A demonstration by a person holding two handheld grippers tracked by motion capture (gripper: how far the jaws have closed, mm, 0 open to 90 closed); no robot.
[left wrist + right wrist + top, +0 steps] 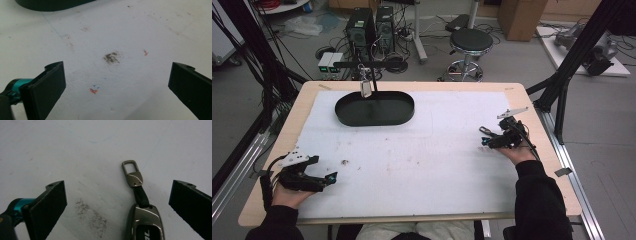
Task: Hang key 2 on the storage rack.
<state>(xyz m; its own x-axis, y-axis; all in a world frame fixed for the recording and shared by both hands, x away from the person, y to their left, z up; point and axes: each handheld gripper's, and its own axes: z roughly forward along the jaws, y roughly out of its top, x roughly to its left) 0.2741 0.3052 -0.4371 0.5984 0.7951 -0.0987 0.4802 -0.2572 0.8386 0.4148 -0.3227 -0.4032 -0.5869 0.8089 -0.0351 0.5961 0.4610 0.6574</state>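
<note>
Right gripper (117, 202), jaws spread wide, straddles the key fob (144, 225) on the tabletop (422, 150); left gripper (116, 85) rests released at near left.

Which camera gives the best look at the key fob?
The right gripper view: the key fob lies between the open jaws of the right gripper, with its clasp, strap and metal body sharp and close. In the high view it is a small dark shape just ahead of that gripper on the mat, too small for detail.
</note>
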